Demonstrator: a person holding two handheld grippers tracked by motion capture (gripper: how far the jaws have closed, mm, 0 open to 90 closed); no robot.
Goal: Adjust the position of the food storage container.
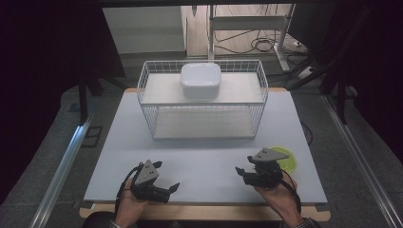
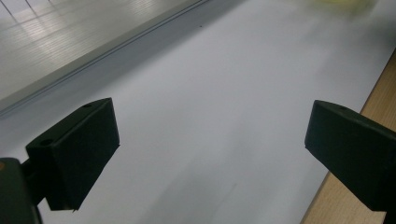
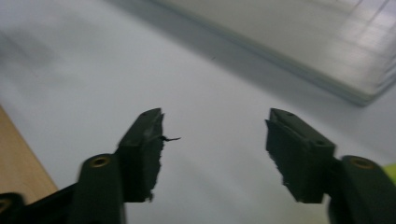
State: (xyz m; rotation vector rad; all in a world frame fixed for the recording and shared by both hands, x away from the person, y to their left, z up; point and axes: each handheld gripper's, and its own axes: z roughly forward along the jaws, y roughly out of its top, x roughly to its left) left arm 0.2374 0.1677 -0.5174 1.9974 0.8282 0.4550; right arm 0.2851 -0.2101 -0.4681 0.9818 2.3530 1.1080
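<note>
white box on wire rack | both jaws apart, far off

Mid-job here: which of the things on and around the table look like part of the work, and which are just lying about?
Likely in play:
white wire rack
white square lidded container on its top shelf
yellow-green round disc
left gripper and right gripper, both open

Lying about:
black cables on the floor behind
</note>
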